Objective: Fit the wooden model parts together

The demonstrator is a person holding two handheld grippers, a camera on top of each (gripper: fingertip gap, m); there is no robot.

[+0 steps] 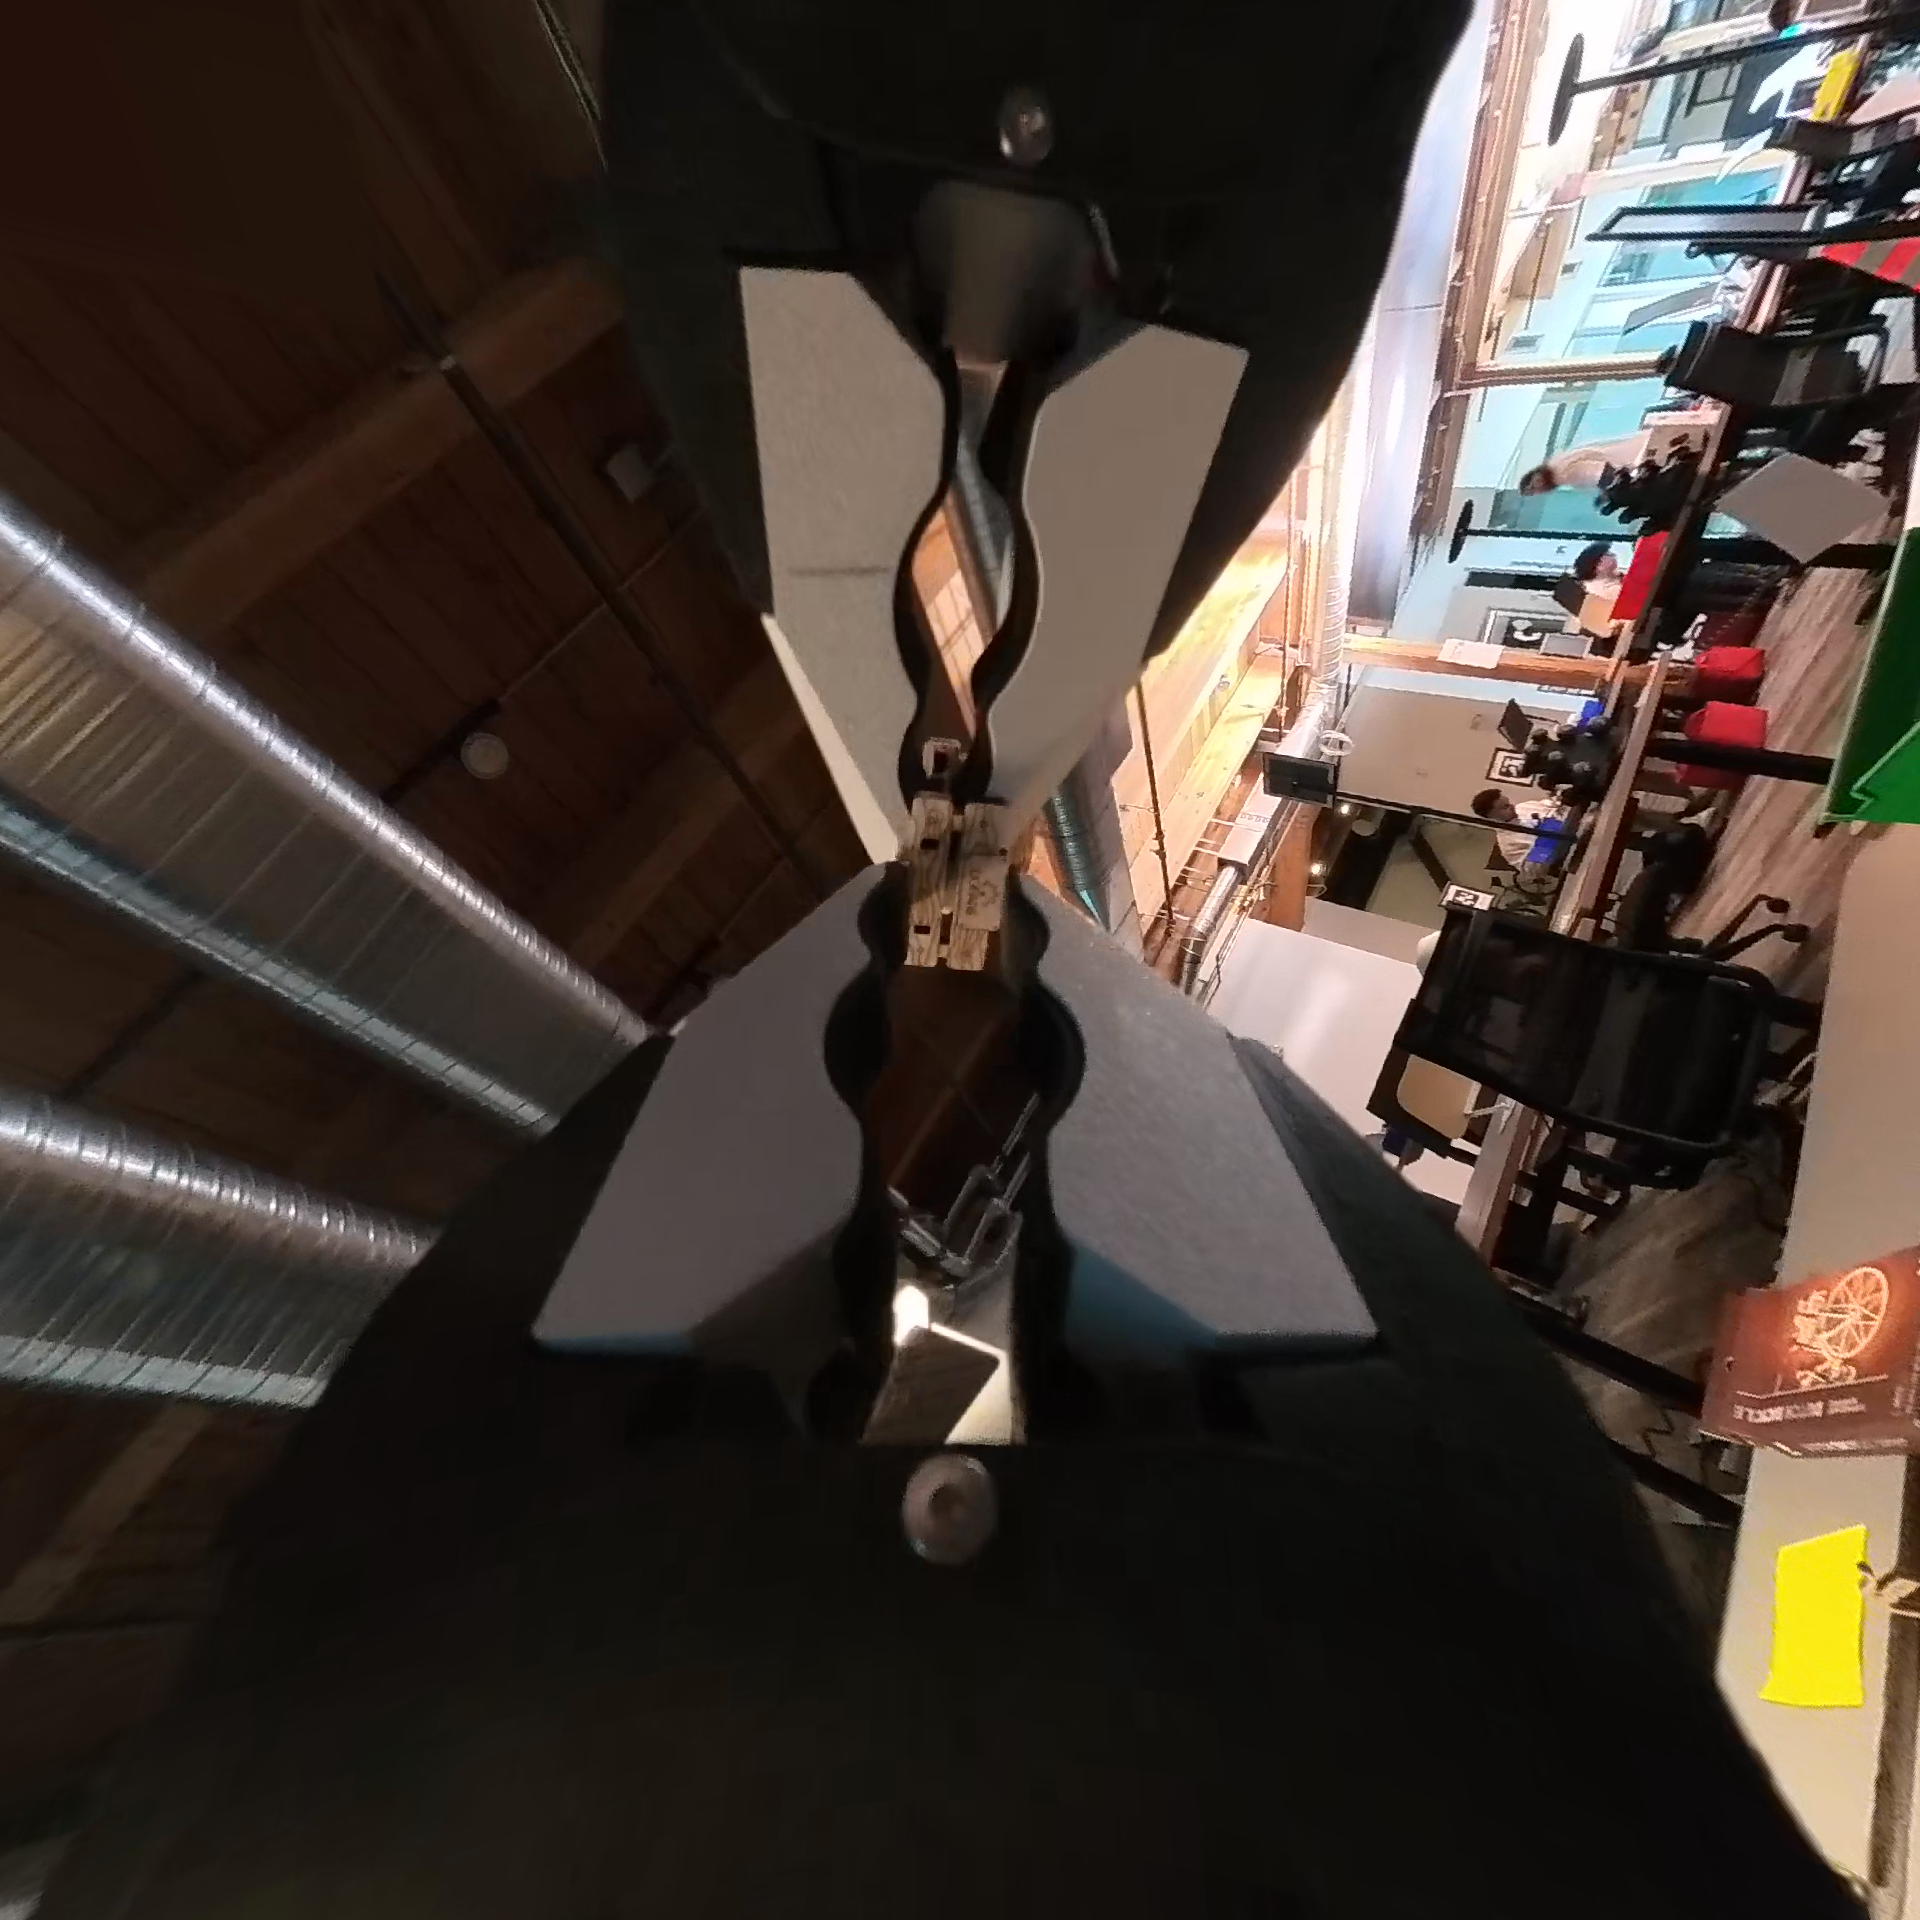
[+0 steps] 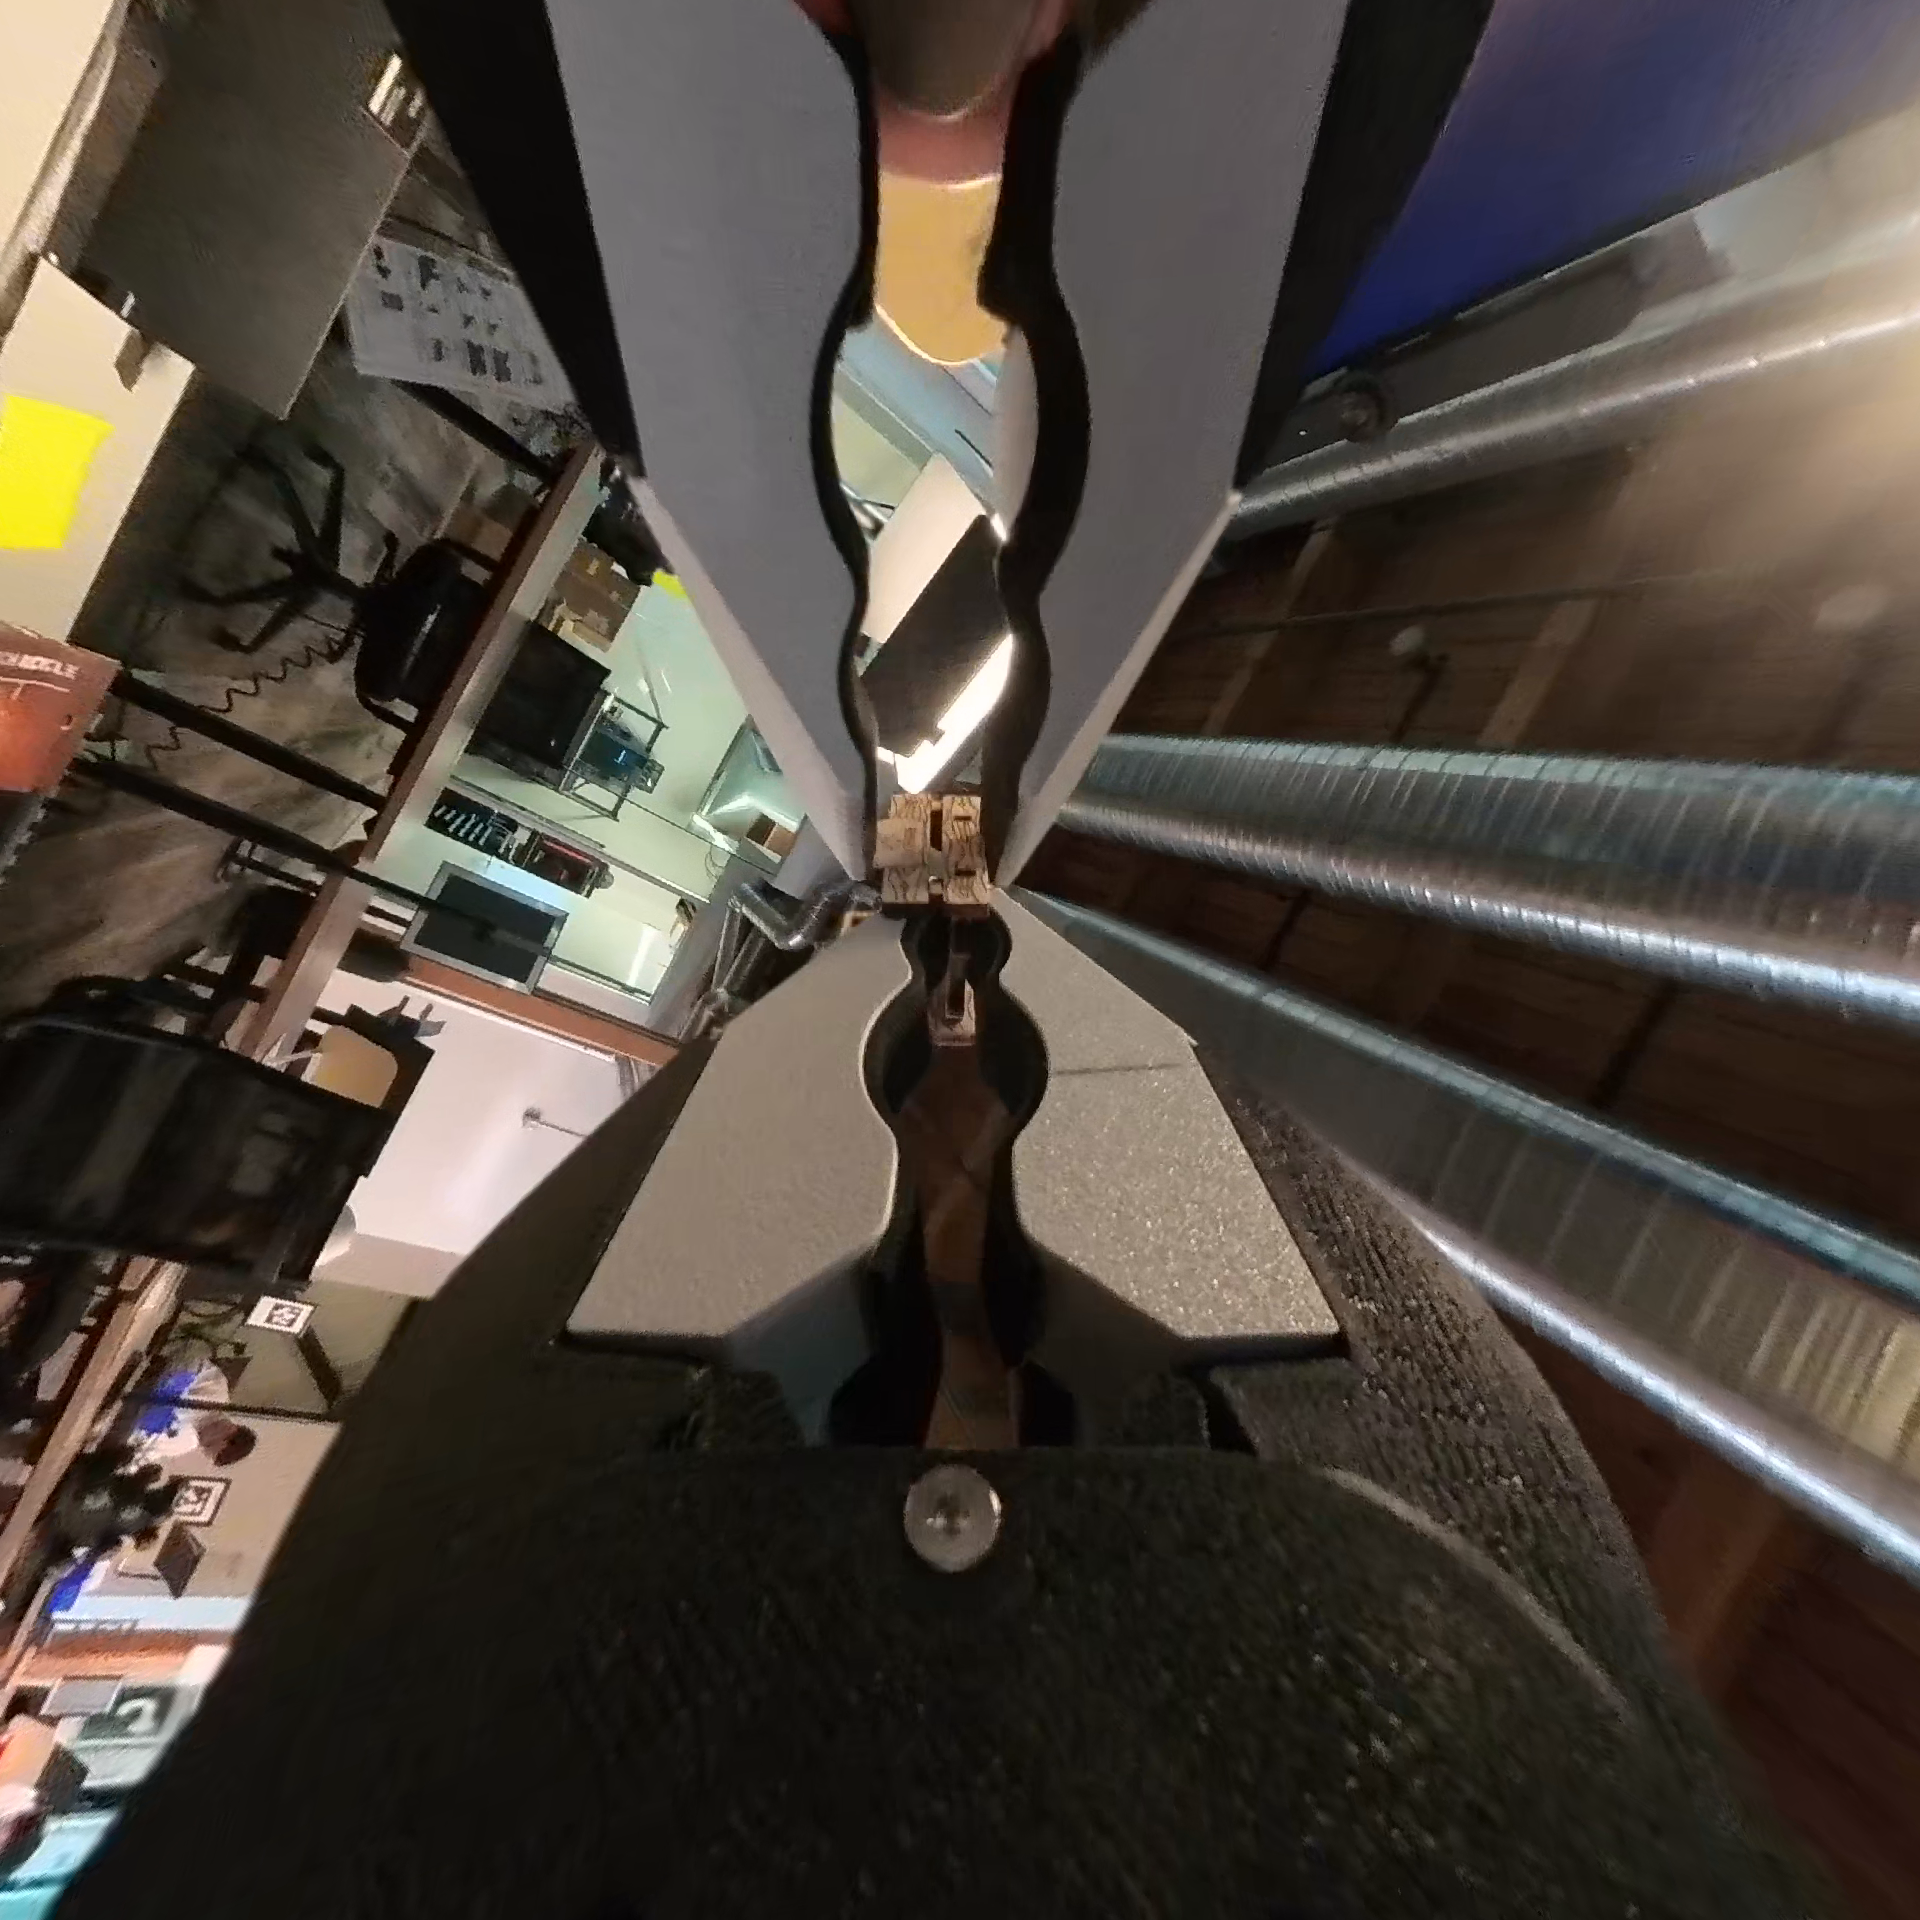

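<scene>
- Left wrist view: small wooden model parts (image 1: 951,899) are seen in the middle, held up in the air, tip to tip between two grippers.
- Below the wooden parts, the left gripper (image 1: 951,935) is closed on their lower end, with the wood pinched between its grey fingers (image 1: 727,1174).
- Above the wooden parts, the right gripper (image 1: 961,805) is met nose to nose; its tips are closed on the upper end.
- In the right wrist view, the same wooden parts (image 2: 932,847) are seen between the far tips of the left gripper (image 2: 932,831), while the right gripper (image 2: 935,920) is closed just below them.
- Behind the wooden parts, silver pipes (image 1: 260,831) and a dark wood ceiling (image 1: 312,312) are seen, so the parts are held high.
- Far to the side of the wooden parts, a brown box (image 1: 1818,1351) is seen on a white table (image 1: 1797,1714).
- It is judged that the parts are being pushed together.
- The thin wood could be snapped if it is pushed crooked.
- A part could be dropped if a grip is loosened.
</scene>
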